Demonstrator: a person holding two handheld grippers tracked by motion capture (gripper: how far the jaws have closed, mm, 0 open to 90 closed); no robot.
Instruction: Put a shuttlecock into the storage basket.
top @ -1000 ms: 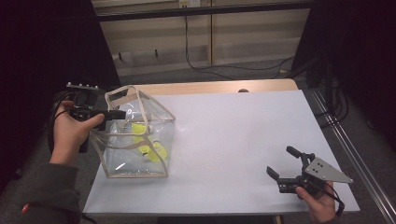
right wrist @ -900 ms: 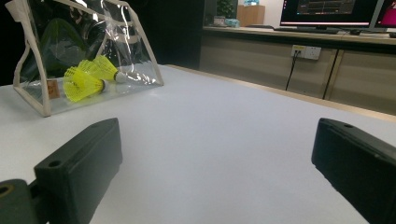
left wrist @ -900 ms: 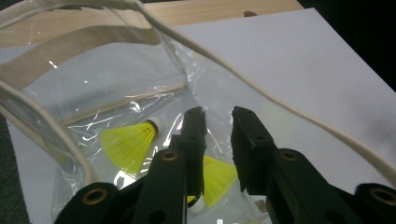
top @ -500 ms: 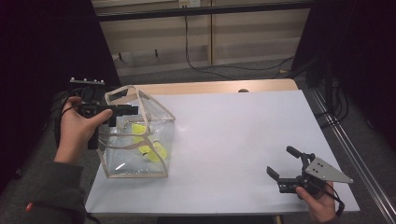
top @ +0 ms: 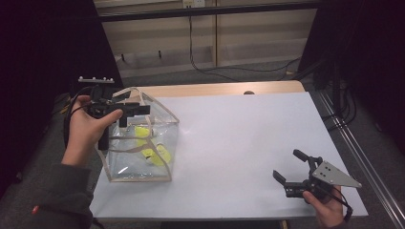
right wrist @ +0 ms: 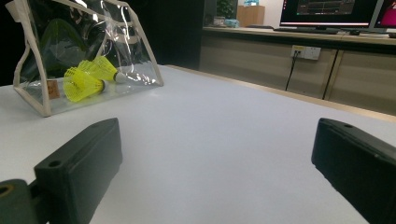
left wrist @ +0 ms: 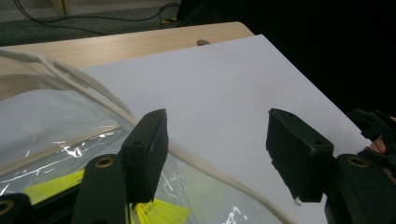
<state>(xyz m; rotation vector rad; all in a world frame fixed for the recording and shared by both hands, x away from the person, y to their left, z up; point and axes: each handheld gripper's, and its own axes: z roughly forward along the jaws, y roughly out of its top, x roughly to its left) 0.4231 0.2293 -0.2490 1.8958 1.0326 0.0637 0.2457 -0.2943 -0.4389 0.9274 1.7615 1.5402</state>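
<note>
A clear plastic bag [top: 125, 164] with cream trim stands on the left of the white sheet [top: 239, 138]. Several yellow shuttlecocks [top: 154, 155] lie inside it, also seen in the right gripper view [right wrist: 86, 77]. My left gripper [top: 131, 113] hovers over the bag's top edge. Its jaws have just been opening and stand apart [left wrist: 217, 140]. The cream rim [left wrist: 187, 156] runs below and between them, and neither pad presses on it. My right gripper [top: 288, 164] rests open near the sheet's front right corner, with only bare sheet between its jaws [right wrist: 215, 154].
Beyond the white sheet a strip of wooden tabletop [top: 215, 89] shows at the far edge. Cables [top: 224, 71] lie on the floor before low cabinets. Monitors [right wrist: 327, 11] stand on a counter far behind. Dark space flanks the table on both sides.
My left gripper has shifted slightly right and up over the bag's top, and its jaws have spread apart. The right gripper has stayed still.
</note>
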